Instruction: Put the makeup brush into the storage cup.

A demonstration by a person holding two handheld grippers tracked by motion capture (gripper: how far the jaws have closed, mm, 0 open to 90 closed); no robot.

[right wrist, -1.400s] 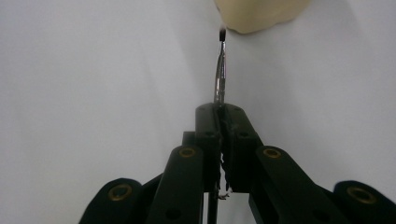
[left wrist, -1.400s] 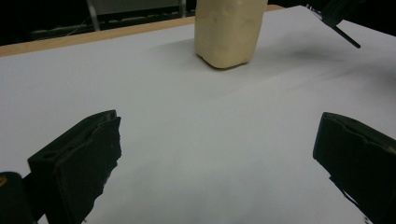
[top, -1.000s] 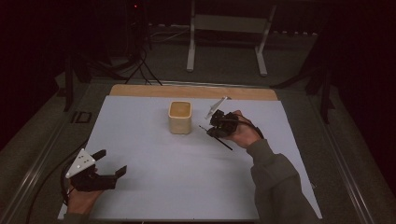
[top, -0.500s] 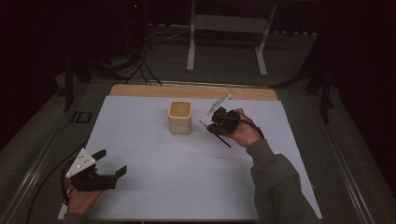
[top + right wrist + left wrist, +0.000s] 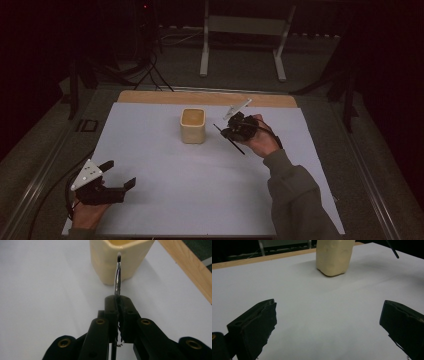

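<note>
Cream plastic cup (image 5: 193,126), thin utensil held just right of it

The right tool (image 5: 235,131) pinches a slim black-handled metal utensil (image 5: 117,277) beside the cup mid-tabletop (image 5: 150,150), barely shifted from a second ago; the left tool (image 5: 107,184) waits spread, near-left.

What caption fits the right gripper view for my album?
Right gripper shut on a thin metal utensil, its tip near a cream cup.

Both grippers are black; the left gripper (image 5: 116,183) carries a grey triangular plate and black cable. Brass-coloured rivets mark the right gripper (image 5: 119,303) linkage. Sleeve (image 5: 295,192): grey.
</note>
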